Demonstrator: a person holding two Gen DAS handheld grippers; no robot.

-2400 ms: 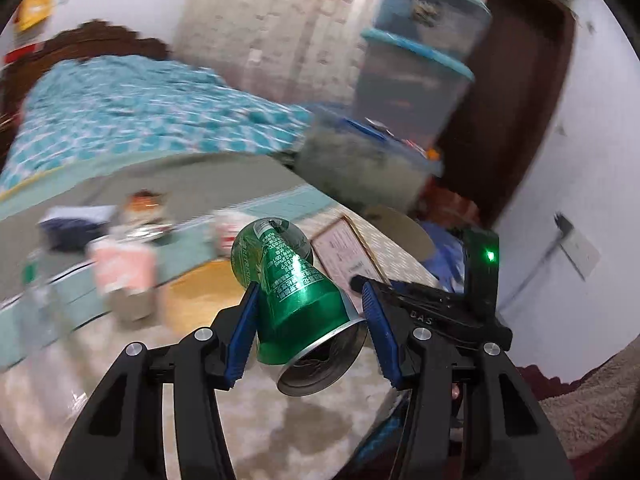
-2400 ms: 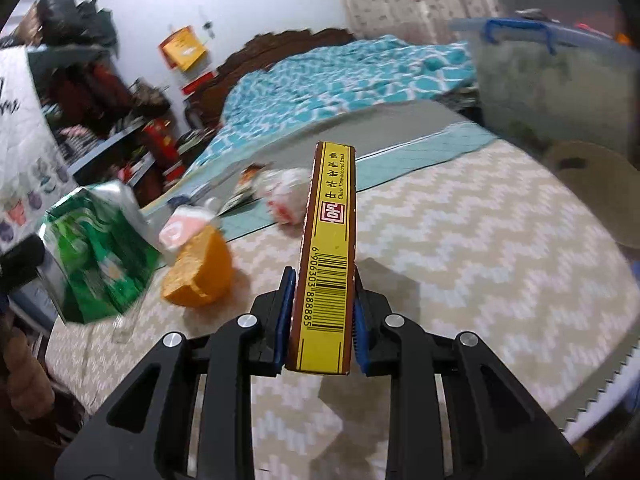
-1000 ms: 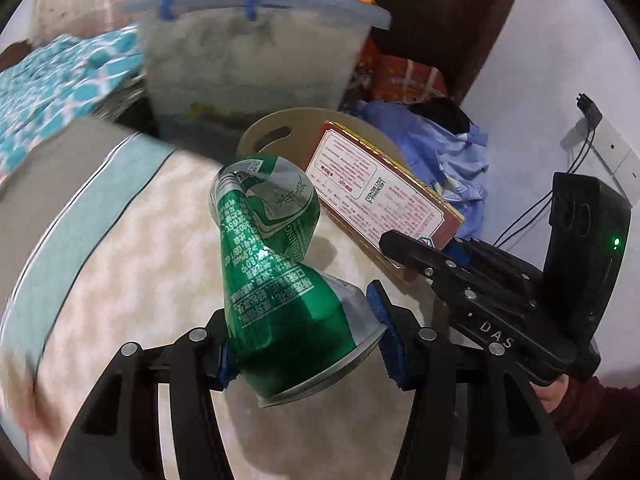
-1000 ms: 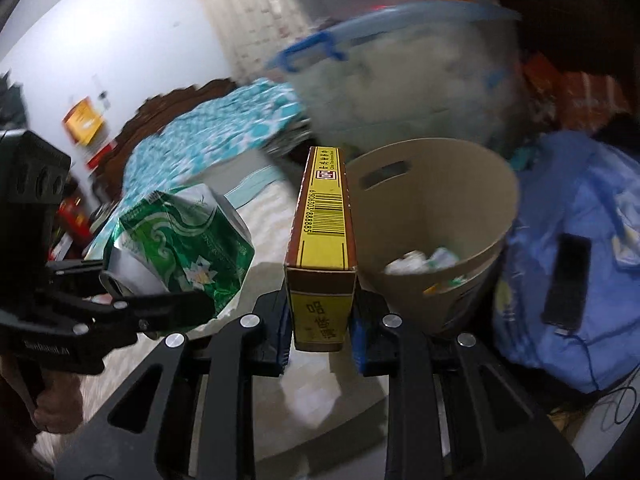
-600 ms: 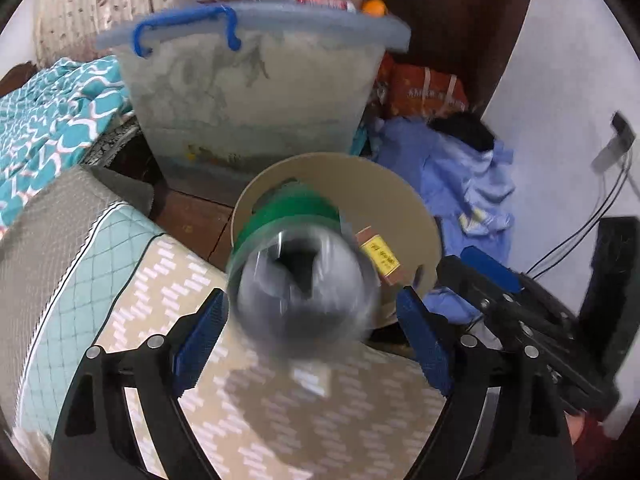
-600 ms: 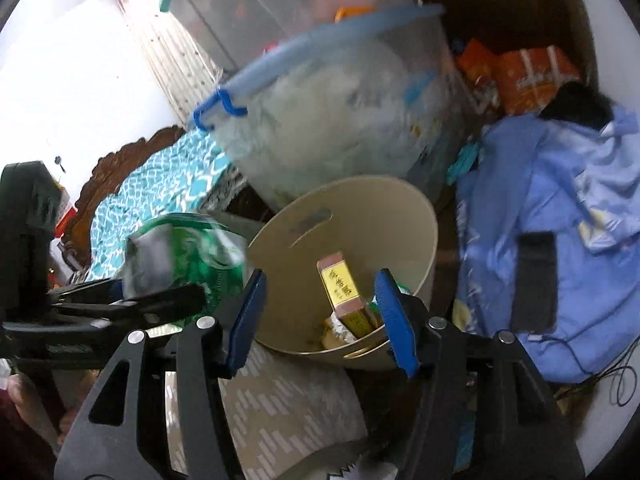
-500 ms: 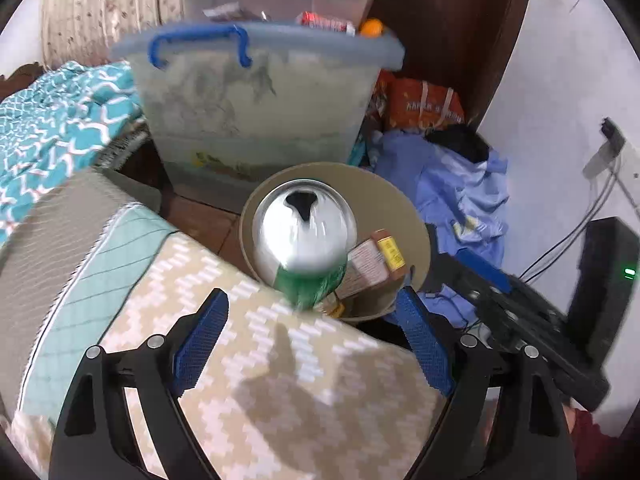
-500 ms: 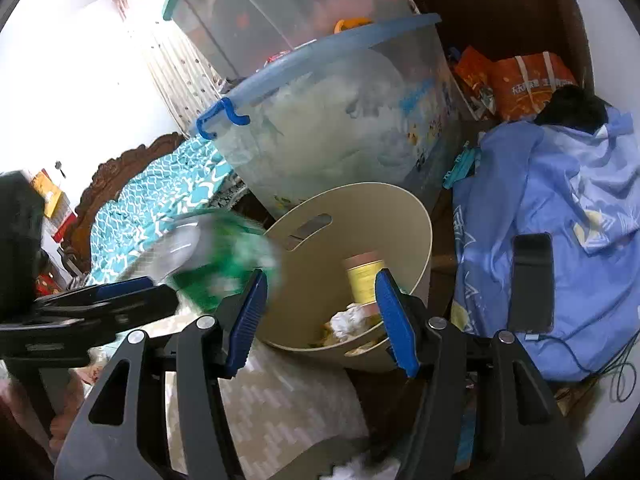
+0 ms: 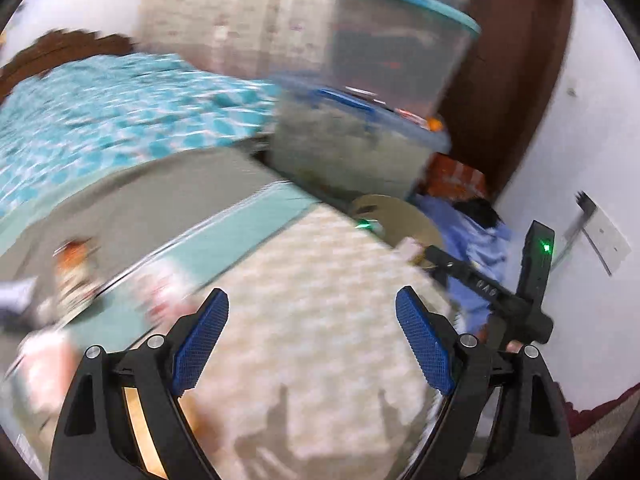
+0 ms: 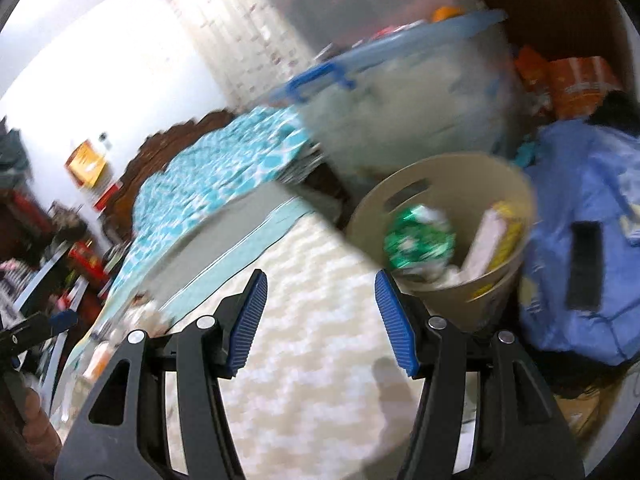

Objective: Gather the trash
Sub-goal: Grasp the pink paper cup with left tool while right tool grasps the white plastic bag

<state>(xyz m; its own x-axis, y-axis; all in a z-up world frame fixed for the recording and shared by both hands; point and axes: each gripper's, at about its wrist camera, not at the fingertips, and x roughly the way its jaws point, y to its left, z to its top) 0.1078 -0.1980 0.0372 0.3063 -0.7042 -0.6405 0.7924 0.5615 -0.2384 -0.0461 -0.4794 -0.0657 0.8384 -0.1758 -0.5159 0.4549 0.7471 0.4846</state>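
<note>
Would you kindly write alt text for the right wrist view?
The open, empty right gripper hovers over a zigzag-patterned table beside a beige bin holding a crushed green can and a yellow box. A blue-lidded tub stands behind, blurred.

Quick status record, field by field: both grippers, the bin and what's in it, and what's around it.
left gripper: open, empty, over the zigzag-patterned cream table cover
right gripper: open, empty
beige round plastic bin: beside the table edge, upright
bin contents: crushed green drink can, yellow-and-brown flat carton leaning on the inner wall, some white scraps
behind bin: clear storage tub with blue lid
right of bin: blue cloth
table's far end: blurred items, cannot identify
</note>
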